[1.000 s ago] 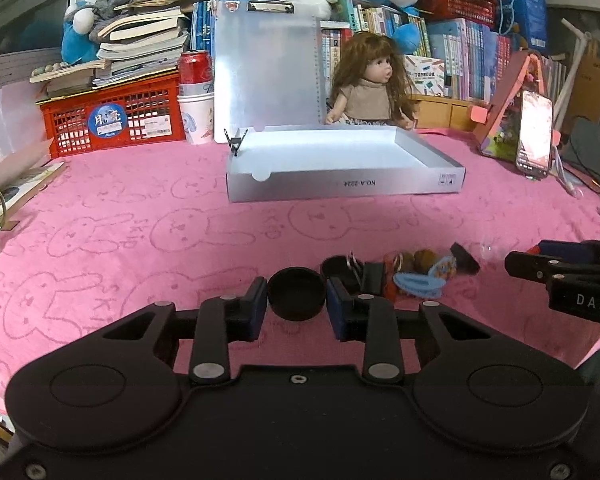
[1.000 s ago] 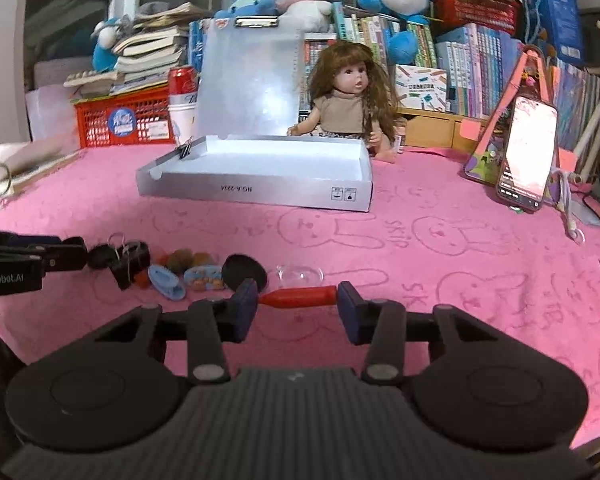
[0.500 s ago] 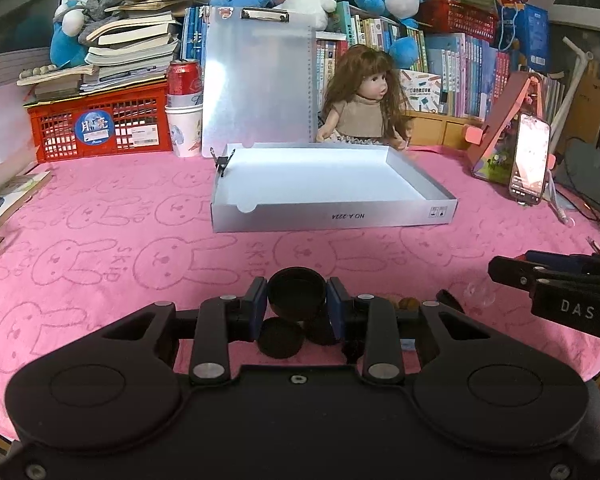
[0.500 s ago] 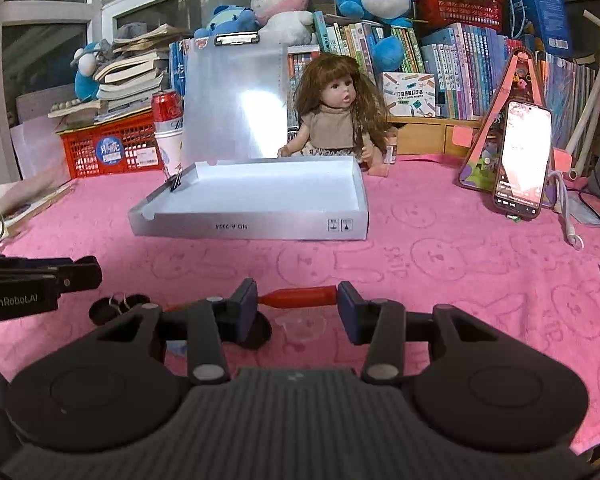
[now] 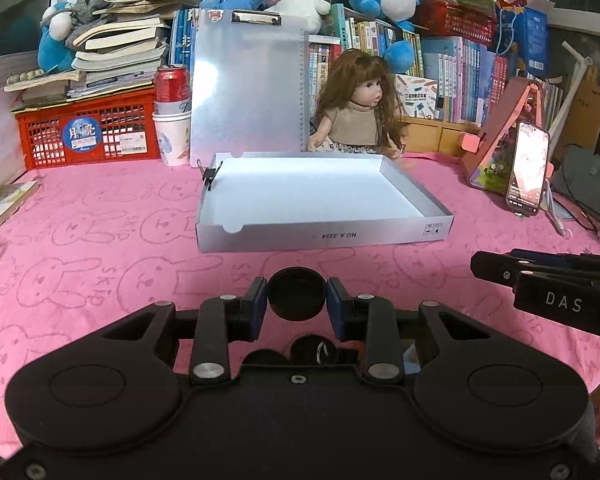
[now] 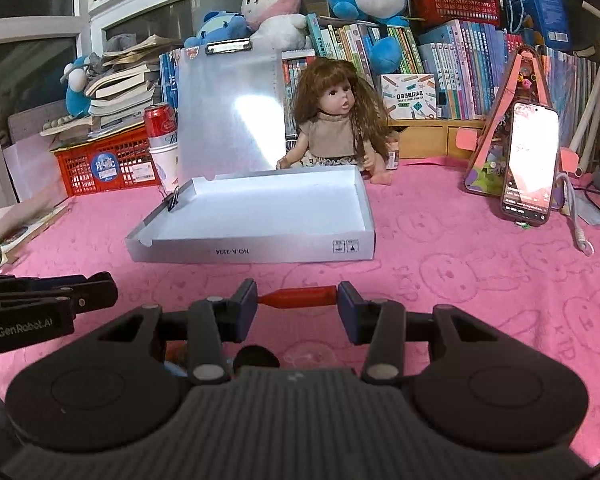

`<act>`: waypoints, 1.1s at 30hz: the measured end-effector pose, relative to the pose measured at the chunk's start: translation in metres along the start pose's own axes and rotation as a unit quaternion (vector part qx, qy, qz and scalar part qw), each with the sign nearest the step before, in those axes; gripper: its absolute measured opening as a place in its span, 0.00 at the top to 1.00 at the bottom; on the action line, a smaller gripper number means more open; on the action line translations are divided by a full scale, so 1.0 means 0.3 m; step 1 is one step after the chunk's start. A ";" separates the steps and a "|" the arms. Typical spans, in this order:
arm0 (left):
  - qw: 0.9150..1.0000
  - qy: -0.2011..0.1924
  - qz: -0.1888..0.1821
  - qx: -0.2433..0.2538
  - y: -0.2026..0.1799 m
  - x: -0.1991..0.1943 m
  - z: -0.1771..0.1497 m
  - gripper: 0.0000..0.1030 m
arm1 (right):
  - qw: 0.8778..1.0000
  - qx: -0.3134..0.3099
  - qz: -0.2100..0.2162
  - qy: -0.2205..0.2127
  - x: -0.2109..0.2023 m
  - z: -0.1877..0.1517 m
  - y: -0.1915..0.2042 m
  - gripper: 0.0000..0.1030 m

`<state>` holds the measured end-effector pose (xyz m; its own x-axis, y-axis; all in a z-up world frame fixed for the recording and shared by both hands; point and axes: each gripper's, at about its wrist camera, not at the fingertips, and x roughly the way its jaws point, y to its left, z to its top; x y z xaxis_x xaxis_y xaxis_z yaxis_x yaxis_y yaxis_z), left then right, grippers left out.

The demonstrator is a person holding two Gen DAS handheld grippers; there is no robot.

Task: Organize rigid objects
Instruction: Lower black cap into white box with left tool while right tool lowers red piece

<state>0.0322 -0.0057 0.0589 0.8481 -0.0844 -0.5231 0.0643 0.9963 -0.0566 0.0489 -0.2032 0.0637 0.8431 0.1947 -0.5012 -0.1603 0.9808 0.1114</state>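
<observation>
Nearest, under both tools at the table's near edge, sit the leftover bits: dark round pieces (image 5: 308, 350) and something with a wire loop, mostly hidden by the tool bodies, so I can't name them surely. The left gripper (image 5: 297, 299) is clamped narrow on a black cap (image 5: 297, 298), pads on its sides and open face forward, probably so it drops flat. The right gripper (image 6: 297, 297) pinches a red stick (image 6: 300, 296) end to end, a wider hold, keeping it level. Both hang above the pink cloth (image 5: 100, 248), short of the tray (image 5: 320, 236), which lies mid-table, empty but for a binder clip (image 5: 211, 174) on its left wall. It looks the likely place for both pieces.
</observation>
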 end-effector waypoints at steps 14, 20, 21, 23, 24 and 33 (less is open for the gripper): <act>1.000 0.007 -0.015 -0.015 0.013 0.112 0.152 0.70 | 1.000 0.012 0.008 0.019 0.104 0.100 -0.004 0.53; 0.998 0.044 -0.022 -0.025 0.030 0.210 0.212 0.70 | 0.998 0.028 0.014 0.046 0.187 0.166 -0.022 0.53; 0.998 0.053 -0.023 -0.026 0.032 0.233 0.223 0.70 | 0.998 0.031 0.016 0.050 0.204 0.179 -0.024 0.53; 0.997 0.064 -0.023 -0.030 0.038 0.273 0.239 0.70 | 0.998 0.032 0.018 0.055 0.233 0.201 -0.026 0.53; 0.997 0.067 -0.024 -0.031 0.041 0.291 0.246 0.70 | 0.998 0.033 0.019 0.056 0.246 0.210 -0.026 0.53; 0.991 0.121 -0.031 -0.050 0.066 0.463 0.309 0.70 | 0.994 0.032 0.033 0.099 0.398 0.275 -0.017 0.52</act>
<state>0.1999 0.0035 0.0641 0.6919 -0.1591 -0.7043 0.0502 0.9837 -0.1729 0.1928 -0.1861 0.0740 0.7136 0.2638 -0.6489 -0.1739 0.9641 0.2008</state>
